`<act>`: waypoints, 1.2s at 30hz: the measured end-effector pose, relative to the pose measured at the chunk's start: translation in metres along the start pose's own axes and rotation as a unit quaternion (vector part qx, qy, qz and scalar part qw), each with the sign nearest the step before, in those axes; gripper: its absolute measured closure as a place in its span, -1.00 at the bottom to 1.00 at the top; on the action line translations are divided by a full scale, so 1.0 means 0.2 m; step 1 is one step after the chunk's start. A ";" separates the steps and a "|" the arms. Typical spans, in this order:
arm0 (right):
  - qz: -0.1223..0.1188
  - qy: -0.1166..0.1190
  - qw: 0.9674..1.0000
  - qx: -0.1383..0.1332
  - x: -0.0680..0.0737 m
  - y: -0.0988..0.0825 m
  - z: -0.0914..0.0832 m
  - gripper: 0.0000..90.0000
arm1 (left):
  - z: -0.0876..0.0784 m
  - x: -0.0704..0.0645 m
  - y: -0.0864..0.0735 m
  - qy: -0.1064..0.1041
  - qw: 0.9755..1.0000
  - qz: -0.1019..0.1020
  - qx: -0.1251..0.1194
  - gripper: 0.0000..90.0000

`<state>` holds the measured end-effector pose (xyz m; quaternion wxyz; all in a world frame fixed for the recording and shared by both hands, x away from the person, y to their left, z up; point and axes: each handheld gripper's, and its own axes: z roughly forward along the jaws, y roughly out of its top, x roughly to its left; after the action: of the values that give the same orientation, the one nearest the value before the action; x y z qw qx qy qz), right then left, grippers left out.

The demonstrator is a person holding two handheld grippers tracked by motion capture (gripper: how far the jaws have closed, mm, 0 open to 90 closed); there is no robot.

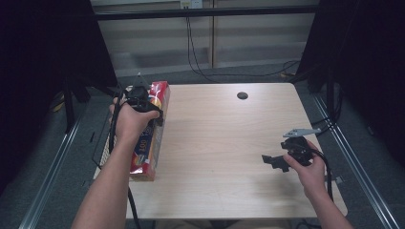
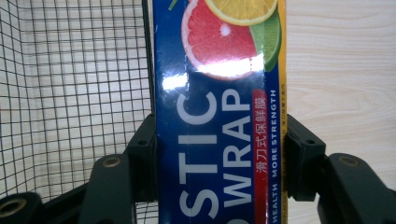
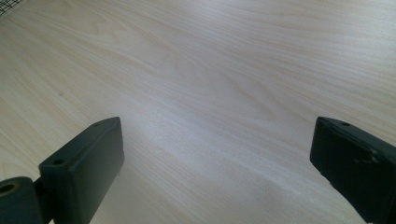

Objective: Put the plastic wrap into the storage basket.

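Observation:
A long plastic wrap box (image 1: pixel 152 135), red on its side and blue on top with citrus fruit printed on it (image 2: pixel 219 116), lies lengthwise along the table's left edge. My left gripper (image 1: pixel 154 116) comes down on it from above near its far half, and in the left gripper view the gripper (image 2: pixel 219 161) has both jaws pressed against the box's long sides, so it is shut on it. My right gripper (image 1: pixel 273 161) hovers low over the table at the near right. Its jaws stand wide apart (image 3: pixel 217 158) with only bare wood between them.
A black wire-mesh basket (image 2: pixel 70 93) sits just left of the box at the table's left edge (image 1: pixel 98 150). A dark round hole (image 1: pixel 242 95) marks the light wooden table (image 1: pixel 224 133) at the far middle. Cables trail on the floor beyond.

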<state>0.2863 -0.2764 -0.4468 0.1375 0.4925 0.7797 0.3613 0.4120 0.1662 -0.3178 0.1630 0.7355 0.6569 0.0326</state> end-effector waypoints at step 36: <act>-0.004 0.003 1.000 0.000 0.00 0.00 0.00 -0.94 | -0.09 0.14 0.01 0.013 1.000 -0.021 -0.010 -0.05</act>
<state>0.2859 -0.2757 -0.4461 0.1367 0.4886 0.7818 0.3625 0.4129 0.1968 -0.3054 0.1627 0.7193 0.6738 0.0453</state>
